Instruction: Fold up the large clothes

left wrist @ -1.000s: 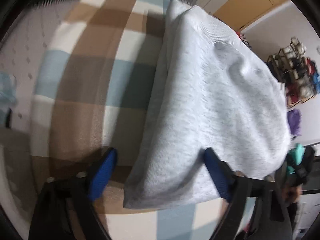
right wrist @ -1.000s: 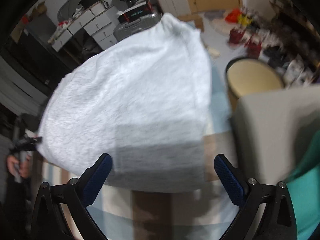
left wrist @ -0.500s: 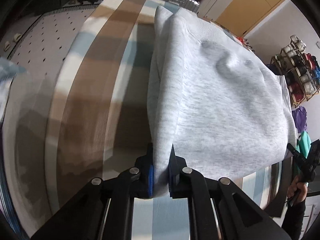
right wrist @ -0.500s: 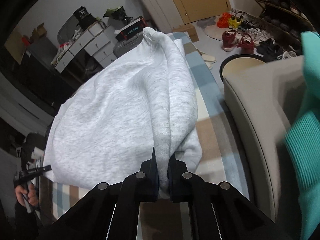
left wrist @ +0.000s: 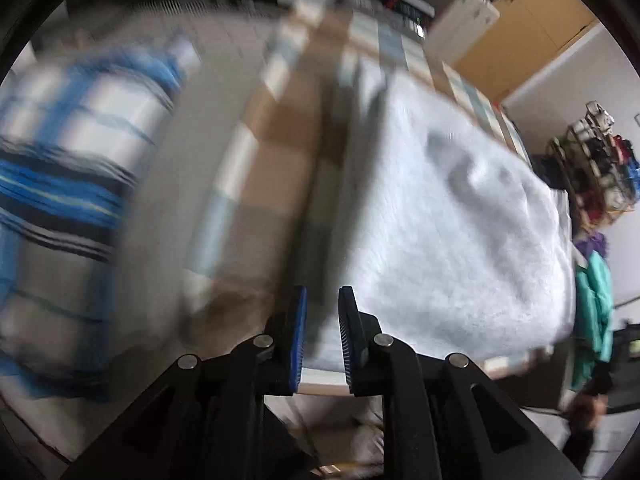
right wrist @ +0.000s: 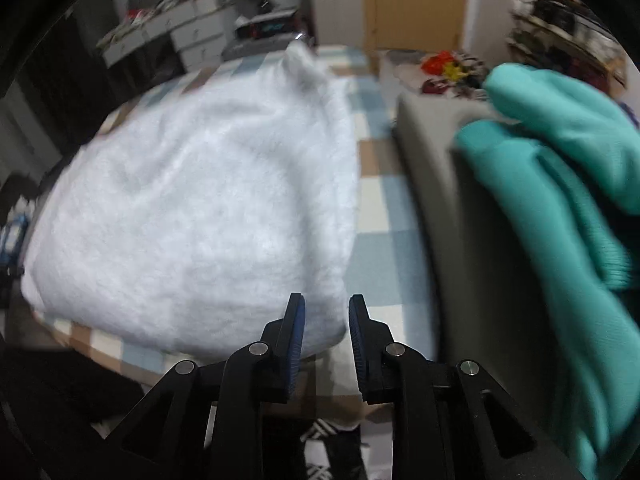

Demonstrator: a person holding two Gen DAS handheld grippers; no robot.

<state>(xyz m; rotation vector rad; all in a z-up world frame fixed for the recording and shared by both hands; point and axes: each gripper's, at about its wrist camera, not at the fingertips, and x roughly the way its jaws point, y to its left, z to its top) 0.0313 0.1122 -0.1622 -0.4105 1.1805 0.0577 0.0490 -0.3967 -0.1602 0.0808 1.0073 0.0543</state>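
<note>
A folded light grey sweatshirt lies on a checked brown, blue and white cloth; it also shows in the right wrist view. My left gripper is slightly open and empty, just off the sweatshirt's near left corner. My right gripper is slightly open and empty, at the sweatshirt's near right corner, with nothing between its pads. Both views are motion-blurred.
A blue and white striped garment lies to the left. A teal garment drapes over a grey seat to the right. Shoe racks, drawers and a wooden door stand behind.
Both grippers have let go of the sweatshirt's near edge and pulled back a little. The sweatshirt now lies flat on the checked cloth.
</note>
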